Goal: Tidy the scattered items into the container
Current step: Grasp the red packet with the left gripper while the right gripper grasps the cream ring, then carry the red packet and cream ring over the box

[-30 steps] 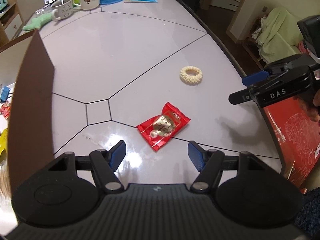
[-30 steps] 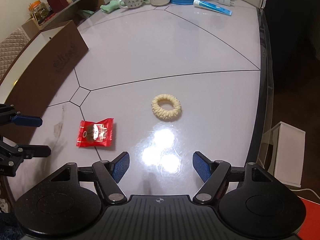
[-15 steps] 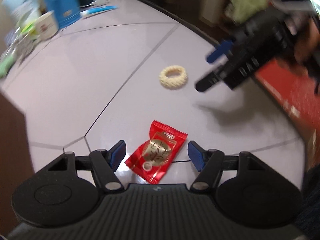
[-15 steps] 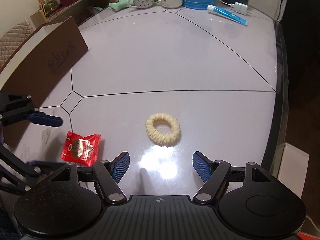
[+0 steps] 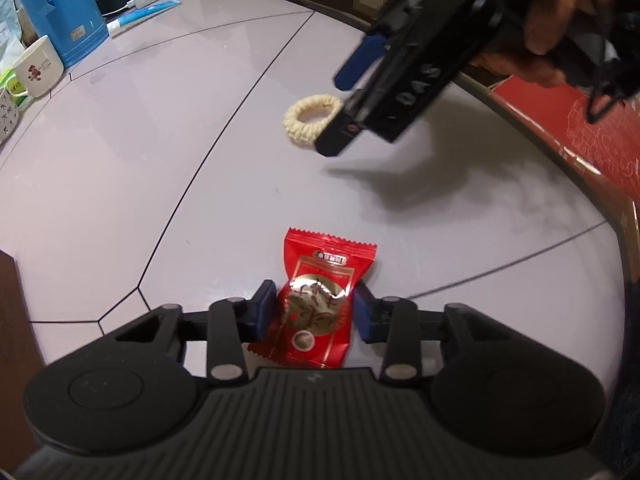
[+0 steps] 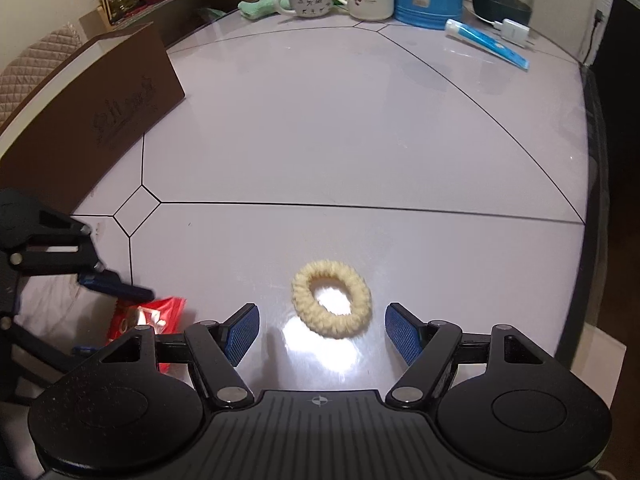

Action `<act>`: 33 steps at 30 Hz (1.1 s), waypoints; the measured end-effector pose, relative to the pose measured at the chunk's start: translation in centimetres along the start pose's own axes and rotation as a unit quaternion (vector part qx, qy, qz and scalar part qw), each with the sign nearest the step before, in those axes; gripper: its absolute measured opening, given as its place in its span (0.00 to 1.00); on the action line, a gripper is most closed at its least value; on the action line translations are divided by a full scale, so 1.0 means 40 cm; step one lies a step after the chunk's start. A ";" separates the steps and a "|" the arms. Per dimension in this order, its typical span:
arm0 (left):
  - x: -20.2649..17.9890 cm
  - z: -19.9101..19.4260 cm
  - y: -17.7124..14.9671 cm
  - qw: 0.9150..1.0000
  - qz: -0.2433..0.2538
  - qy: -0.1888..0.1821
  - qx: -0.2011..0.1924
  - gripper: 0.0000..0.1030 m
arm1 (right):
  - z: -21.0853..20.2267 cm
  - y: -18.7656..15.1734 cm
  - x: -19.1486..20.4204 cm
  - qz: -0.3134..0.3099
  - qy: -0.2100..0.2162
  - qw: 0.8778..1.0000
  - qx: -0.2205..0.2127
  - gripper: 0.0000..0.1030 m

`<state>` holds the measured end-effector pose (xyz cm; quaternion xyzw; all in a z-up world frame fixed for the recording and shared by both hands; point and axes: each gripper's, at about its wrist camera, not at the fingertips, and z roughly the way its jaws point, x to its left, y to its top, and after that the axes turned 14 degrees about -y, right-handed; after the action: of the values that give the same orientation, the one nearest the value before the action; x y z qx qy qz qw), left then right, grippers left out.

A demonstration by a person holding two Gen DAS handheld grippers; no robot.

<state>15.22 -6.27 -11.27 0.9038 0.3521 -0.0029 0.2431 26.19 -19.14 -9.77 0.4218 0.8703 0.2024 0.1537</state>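
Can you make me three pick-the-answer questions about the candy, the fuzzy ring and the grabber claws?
1. Where is the red candy packet?
A. between the left gripper's pads
B. inside a mug
C. on the floor

2. What colour is the hair tie?
A. green
B. cream
C. black

3. How is the right gripper?
A. shut on the hair tie
B. open, with nothing held
C. holding a cup

Answers: 1 A, the blue pads, which have just been closing, sit against the packet's two sides. 2 B, it is a pale cream ring on the table. 3 B, its pads stand wide apart and the ring lies untouched ahead of them.
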 end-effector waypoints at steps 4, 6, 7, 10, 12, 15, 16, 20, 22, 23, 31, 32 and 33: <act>-0.018 -0.017 -0.017 1.000 -0.008 -0.001 -0.003 0.31 | 0.030 0.005 0.016 -0.013 -0.004 1.000 0.002 0.70; -0.028 -0.035 -0.022 1.000 -0.015 0.000 -0.013 0.31 | 0.036 -0.001 0.027 -0.027 -0.016 1.000 -0.004 0.65; -0.033 -0.045 -0.024 1.000 -0.019 0.001 -0.019 0.31 | 0.034 -0.005 0.033 -0.036 -0.025 0.999 -0.011 0.59; -0.047 -0.078 -0.029 0.999 -0.030 0.005 -0.034 0.31 | 0.027 -0.007 0.038 -0.045 -0.028 0.998 -0.015 0.25; -0.057 -0.102 -0.034 0.998 -0.034 0.009 -0.043 0.31 | 0.022 -0.011 0.042 -0.048 -0.026 0.998 -0.008 0.16; -0.058 -0.147 -0.037 0.997 -0.044 0.018 -0.060 0.31 | -0.003 -0.031 0.063 -0.051 -0.026 0.998 -0.008 0.14; -0.062 -0.169 -0.042 0.996 -0.049 0.021 -0.067 0.31 | -0.019 -0.036 0.070 -0.046 -0.022 0.999 -0.010 0.14; -0.071 -0.277 -0.070 0.992 -0.066 0.039 -0.097 0.31 | -0.116 -0.023 0.095 -0.005 0.015 0.999 -0.037 0.14; -0.072 -0.333 -0.085 0.990 -0.073 0.052 -0.111 0.31 | -0.171 -0.002 0.115 0.010 0.038 0.997 -0.060 0.14; -0.072 -0.362 -0.093 0.988 -0.076 0.059 -0.118 0.31 | -0.197 0.011 0.127 0.016 0.052 0.996 -0.071 0.15; -0.005 -0.571 -0.206 0.976 -0.100 0.136 -0.135 0.31 | -0.313 0.149 0.311 0.011 0.144 0.982 -0.125 0.15; 0.011 -0.593 -0.225 0.975 -0.104 0.147 -0.133 0.31 | -0.317 0.169 0.342 0.008 0.155 0.979 -0.129 0.15; 0.028 -0.613 -0.246 0.973 -0.109 0.158 -0.130 0.31 | -0.318 0.191 0.374 0.005 0.165 0.978 -0.130 0.15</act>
<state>5.74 11.49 5.84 0.8097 0.4796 0.1590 0.2984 16.84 -5.75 3.54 0.3633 0.8479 0.3813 0.0607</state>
